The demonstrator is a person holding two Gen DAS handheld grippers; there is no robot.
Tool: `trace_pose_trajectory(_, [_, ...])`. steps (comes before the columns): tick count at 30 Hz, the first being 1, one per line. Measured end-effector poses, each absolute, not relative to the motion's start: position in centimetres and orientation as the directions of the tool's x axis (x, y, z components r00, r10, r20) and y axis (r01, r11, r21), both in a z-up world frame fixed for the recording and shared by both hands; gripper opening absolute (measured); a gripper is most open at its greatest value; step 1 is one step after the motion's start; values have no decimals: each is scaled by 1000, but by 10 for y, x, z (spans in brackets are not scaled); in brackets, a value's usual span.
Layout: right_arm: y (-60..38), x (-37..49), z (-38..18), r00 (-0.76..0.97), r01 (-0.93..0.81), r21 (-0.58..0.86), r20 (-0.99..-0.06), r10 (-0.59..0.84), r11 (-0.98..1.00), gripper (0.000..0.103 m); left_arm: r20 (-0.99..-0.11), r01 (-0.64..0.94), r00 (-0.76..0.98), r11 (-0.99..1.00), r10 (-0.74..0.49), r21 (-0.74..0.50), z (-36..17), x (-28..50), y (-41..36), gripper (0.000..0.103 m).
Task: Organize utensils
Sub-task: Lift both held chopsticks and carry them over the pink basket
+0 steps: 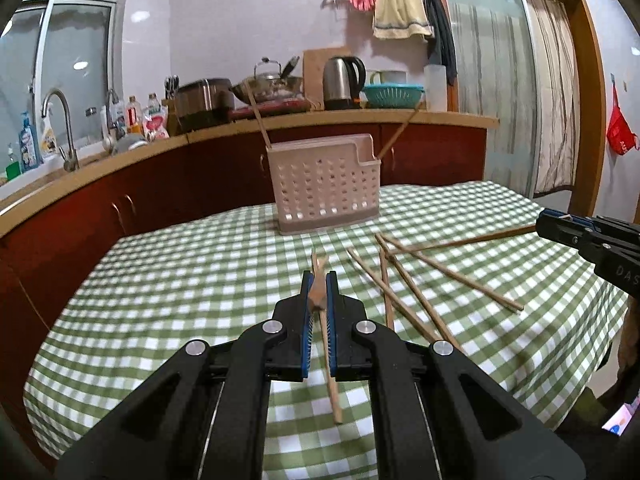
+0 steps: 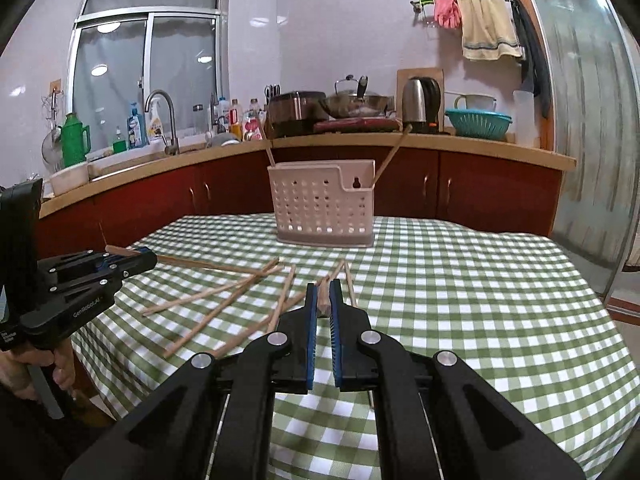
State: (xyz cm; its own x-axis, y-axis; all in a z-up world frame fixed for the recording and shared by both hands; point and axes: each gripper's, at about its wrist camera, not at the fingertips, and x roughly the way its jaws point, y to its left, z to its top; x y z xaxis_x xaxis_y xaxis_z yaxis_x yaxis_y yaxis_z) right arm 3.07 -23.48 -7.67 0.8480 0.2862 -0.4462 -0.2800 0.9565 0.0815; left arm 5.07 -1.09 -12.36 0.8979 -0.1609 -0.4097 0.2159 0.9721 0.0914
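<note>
**While Both Claws Grip Chopsticks, the Holder Waits**

While each claw is closed on a stick, the rest of the pile lies loose on the checked bench. The left claw (image 1: 319, 294) pinches a wooden chopstick (image 1: 329, 368) between its blue pads, the shaft running back beneath the fingers and its tip poking out ahead. The right claw (image 2: 323, 300) is likewise closed on another chopstick (image 2: 322, 300), held near one end; in the left wrist view that stick stretches from the claw toward the pile.

Just beyond both claws, several loose chopsticks (image 1: 404, 280) lie crossed over one another on the green-and-white bench (image 1: 180, 280). Farther on stands the pale perforated holder (image 1: 326, 188), upright, with two chopsticks already leaning out of it, one at each end.

These sticks look light, stiff and thin, so they should lift easily but can pivot or slip in a pinch. A hold near the middle would probably steady them best; an end grip lets the far tip swing. Crossed sticks may drag neighbours along when one is lifted.
</note>
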Motion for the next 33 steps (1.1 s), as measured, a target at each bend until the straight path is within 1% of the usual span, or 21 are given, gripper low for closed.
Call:
trace_pose_trajectory(8, [-233, 33, -58, 859, -279, 95, -419, 293, 955, 7, -364, 202, 917, 977, -163, 72, -95, 51, -3, 6])
trace_pose_trajectory(16, [-232, 47, -48, 861, -272, 115, -415, 295, 955, 7, -382, 211, 906, 977, -180, 39, -82, 64, 2, 6])
trace_pose_trajectory(23, [-226, 67, -41, 853, -273, 110, -431, 293, 956, 7, -405, 218, 893, 976, -195, 12, -78, 82, 7, 6])
trace_pose_trajectory(33, [-220, 91, -30, 857, -282, 104, -419, 299, 954, 7, -389, 223, 898, 975, -204, 3, -63, 107, 11, 7])
